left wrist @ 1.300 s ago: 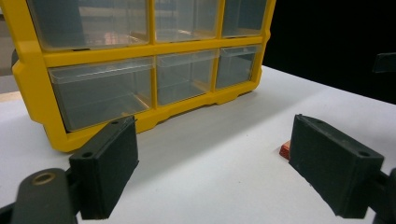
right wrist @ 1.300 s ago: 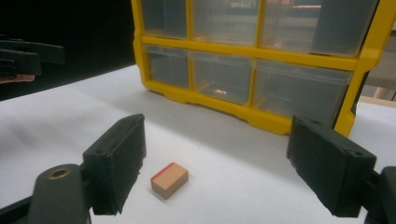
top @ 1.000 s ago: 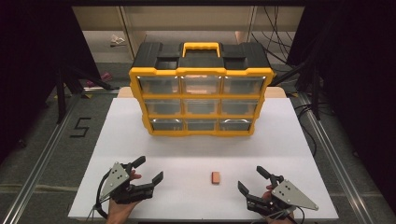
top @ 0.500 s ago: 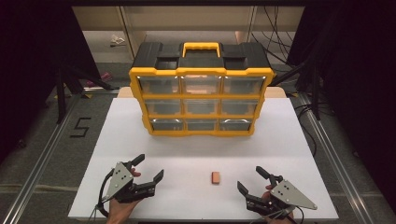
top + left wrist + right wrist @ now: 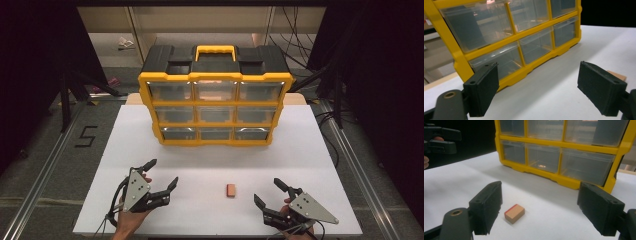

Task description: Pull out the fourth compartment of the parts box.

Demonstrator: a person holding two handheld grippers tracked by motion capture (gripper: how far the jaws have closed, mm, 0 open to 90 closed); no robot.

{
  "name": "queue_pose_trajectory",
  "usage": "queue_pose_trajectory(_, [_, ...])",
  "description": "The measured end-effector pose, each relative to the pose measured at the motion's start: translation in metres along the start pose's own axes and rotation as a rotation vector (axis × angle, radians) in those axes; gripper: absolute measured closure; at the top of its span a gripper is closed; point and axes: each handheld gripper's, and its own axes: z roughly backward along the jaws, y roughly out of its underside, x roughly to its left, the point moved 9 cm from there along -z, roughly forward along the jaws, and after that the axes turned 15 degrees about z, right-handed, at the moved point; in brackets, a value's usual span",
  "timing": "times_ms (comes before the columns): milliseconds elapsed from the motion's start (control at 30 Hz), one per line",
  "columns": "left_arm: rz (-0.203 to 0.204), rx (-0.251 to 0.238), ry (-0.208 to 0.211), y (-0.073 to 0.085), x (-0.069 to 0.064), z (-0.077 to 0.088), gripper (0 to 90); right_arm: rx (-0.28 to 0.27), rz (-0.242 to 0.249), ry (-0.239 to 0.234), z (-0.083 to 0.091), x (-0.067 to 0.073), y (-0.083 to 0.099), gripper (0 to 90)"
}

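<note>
Lying flat in front of yellow drawer box (image 5: 216, 110): small tan block (image 5: 230, 190). Right gripper (image 5: 270, 200) nearer than left gripper (image 5: 161, 175). Both wide open, holding nothing.

A white table (image 5: 320, 165) stands on a grey floor (image 5: 45, 165) marked with a black figure 5 (image 5: 86, 136) off the table's left edge. Metal rails (image 5: 40, 180) run along both sides. Dark curtains (image 5: 30, 75) close in left and right. Beyond the far edge, pale shelving (image 5: 150, 30) and loose black cables (image 5: 295, 40) catch the light
</note>
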Motion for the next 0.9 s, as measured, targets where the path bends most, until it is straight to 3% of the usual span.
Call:
queue_pose_trajectory(333, [-0.177,0.020,-0.059,-0.009,-0.003,-0.011,17.7,0.005,-0.011,-0.002,0.000,0.000,0.001,21.0])
queue_pose_trajectory(633, [-0.356,0.011,-0.140,-0.033,-0.002,-0.022,18.9,0.002,-0.010,0.003,-0.001,-0.002,0.002,21.1])
queue_pose_trajectory(900, [-0.416,0.003,-0.172,-0.040,0.000,-0.027,19.2,0.001,-0.008,0.002,-0.001,-0.001,0.002,21.2])
